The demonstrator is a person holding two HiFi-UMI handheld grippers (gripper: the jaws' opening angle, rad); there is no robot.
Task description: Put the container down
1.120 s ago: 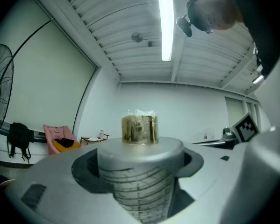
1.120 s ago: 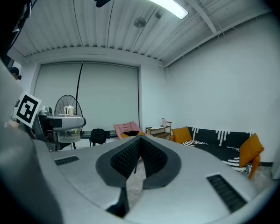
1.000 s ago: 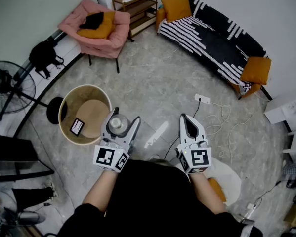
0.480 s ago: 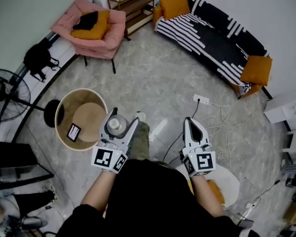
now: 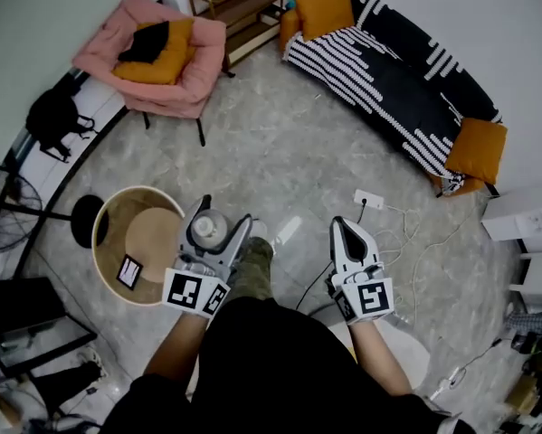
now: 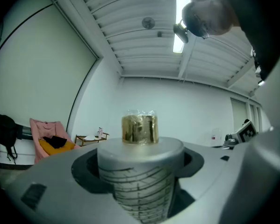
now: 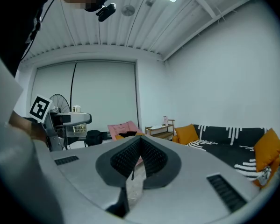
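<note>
My left gripper (image 5: 223, 215) is shut on a container (image 5: 207, 228), a clear ribbed tub with a grey lid and a small gold cap. In the left gripper view the container (image 6: 140, 183) stands upright between the jaws, its gold cap (image 6: 140, 129) on top. It hangs at waist height, just right of a round wooden side table (image 5: 108, 220) with a raised rim. My right gripper (image 5: 338, 226) is shut with nothing in it. In the right gripper view its pads (image 7: 147, 160) meet, and the container (image 7: 74, 124) shows at the left.
A phone (image 5: 128, 271) lies on the round table. A pink armchair (image 5: 157, 57), a wooden shelf (image 5: 239, 3) and a striped sofa (image 5: 388, 75) stand farther off. A power strip (image 5: 370, 199) with white cables lies on the floor to the right. A fan base (image 5: 88, 220) touches the table's left.
The person has stepped forward, a leg now showing below the left gripper. The round table has slid left and lower in view. Both grippers keep their hold and spacing.
</note>
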